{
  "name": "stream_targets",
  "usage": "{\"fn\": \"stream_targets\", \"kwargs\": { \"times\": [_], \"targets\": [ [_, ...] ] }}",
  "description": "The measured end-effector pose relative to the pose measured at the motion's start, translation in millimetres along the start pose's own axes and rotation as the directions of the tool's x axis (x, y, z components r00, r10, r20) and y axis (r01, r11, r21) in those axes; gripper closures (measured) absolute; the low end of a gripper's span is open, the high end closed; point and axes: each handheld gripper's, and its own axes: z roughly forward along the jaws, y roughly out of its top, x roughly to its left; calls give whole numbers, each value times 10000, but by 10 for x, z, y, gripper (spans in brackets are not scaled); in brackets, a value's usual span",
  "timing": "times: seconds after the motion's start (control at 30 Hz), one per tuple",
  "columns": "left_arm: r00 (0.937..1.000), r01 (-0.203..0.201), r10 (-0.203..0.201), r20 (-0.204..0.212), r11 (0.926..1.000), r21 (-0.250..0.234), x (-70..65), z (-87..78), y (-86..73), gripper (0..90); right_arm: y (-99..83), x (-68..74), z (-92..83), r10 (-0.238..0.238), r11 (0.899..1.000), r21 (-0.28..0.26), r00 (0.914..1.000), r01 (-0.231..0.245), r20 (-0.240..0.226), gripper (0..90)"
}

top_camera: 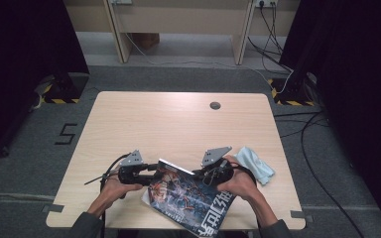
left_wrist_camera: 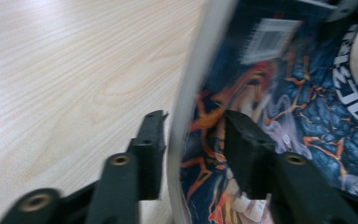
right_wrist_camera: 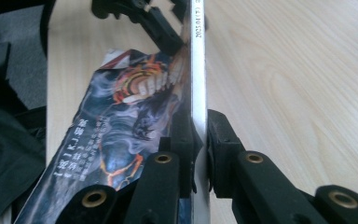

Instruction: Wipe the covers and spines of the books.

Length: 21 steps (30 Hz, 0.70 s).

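A magazine [top_camera: 191, 201] with a dark blue and orange cover stands tilted over the table's near edge, its white spine uppermost, between both grippers. My right gripper [top_camera: 199, 174] is shut on the spine's right end; in the right gripper view its jaws [right_wrist_camera: 199, 128] clamp the white edge of the magazine [right_wrist_camera: 121, 116]. My left gripper [top_camera: 151, 172] is at the spine's left end. In the left gripper view its jaws [left_wrist_camera: 196, 121] straddle the magazine [left_wrist_camera: 303, 93] with a gap on the cover side, so it is open. The left gripper [right_wrist_camera: 161, 23] also appears far off in the right gripper view.
A crumpled pale blue cloth [top_camera: 255, 164] lies just right of my right hand. The light wooden table [top_camera: 178, 124] has a round cable hole [top_camera: 215, 105] near its far edge. Dark curtains, cables and floor stands surround the table.
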Motion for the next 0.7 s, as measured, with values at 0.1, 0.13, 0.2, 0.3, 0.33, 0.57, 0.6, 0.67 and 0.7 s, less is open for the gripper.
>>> {"fn": "stream_targets", "kwargs": {
  "times": [0.1, 0.13, 0.2, 0.3, 0.33, 0.57, 0.6, 0.67, 0.7],
  "targets": [
    [9996, -98, 89, 269, 9995, 316, 18, 40, -15, 460, 22, 12, -16, -41, 10000, -65, 10000, 42, 49, 833],
    [9994, -82, 71, 345, 9995, 297, 24, 50, -18, 457, 23, 15, -21, -50, 10000, -59, 10000, 50, 22, 833],
    [9987, -55, 42, 513, 9997, 248, 33, 60, -17, 491, 24, 19, -24, -66, 10000, -63, 10000, 66, -7, 833],
    [9973, -309, 292, 667, 9992, 256, 32, 51, -18, 566, 22, 17, -19, -39, 10000, -57, 10000, 39, 60, 833],
    [9967, -432, 415, 692, 9988, 238, 34, 39, -19, 576, 23, 17, -21, -71, 10000, -46, 10000, 71, 19, 833],
    [9918, -1252, 1248, 284, 9920, 142, -47, -23, 1, 718, 5, -30, -40, 53, 9999, -120, 9999, -51, 155, 830],
    [9898, -1415, 1413, 180, 9899, 109, -67, -35, 4, 729, 1, -32, -45, 118, 9999, -93, 9998, -116, 161, 827],
    [9875, -1570, 1571, -88, 9876, 72, -121, -69, 13, 742, -5, -43, -55, 148, 9998, -168, 9996, -144, 253, 819],
    [9866, -1616, 1617, -207, 9868, 50, -147, -88, 14, 748, -4, -47, -59, 187, 9996, -203, 9996, -182, 213, 813]
  ]
}}
